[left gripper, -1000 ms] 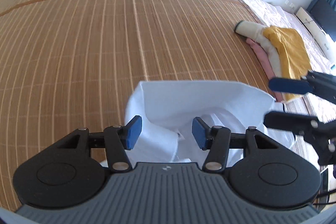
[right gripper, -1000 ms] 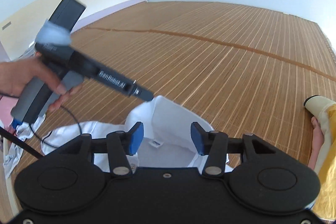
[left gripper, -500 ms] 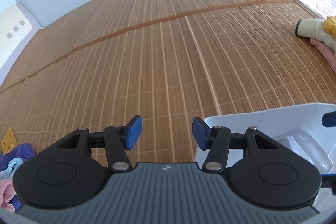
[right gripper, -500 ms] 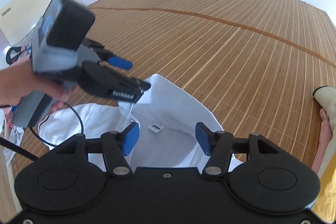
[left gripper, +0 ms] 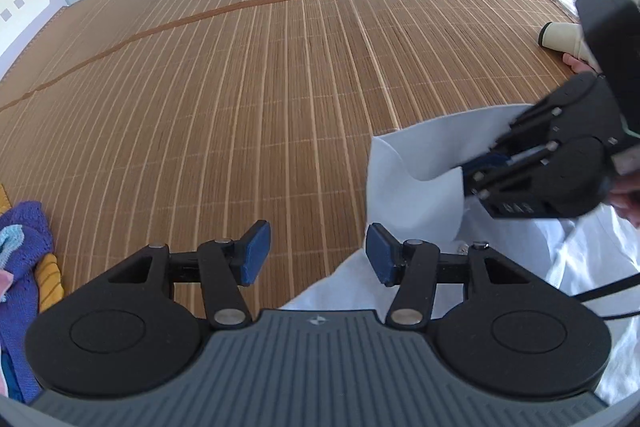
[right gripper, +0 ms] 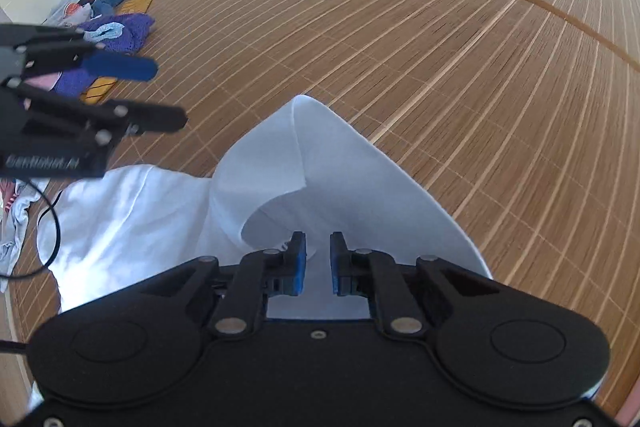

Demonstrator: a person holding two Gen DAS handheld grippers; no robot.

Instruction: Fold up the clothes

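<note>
Right gripper dropped onto white shirt, fingers closing with collar fabric between, left gripper fingers apart, empty

I count two hand-held grippers: my left and my right. One white shirt lies on one bamboo mat. One clothes heap sits at the mat's left edge, one cream sleeve at its right edge.

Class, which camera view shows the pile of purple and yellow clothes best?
The right wrist view: the whole pile of purple and yellow clothes lies spread on the bamboo mat, partly behind the left gripper. The left wrist view shows only its edge.
</note>
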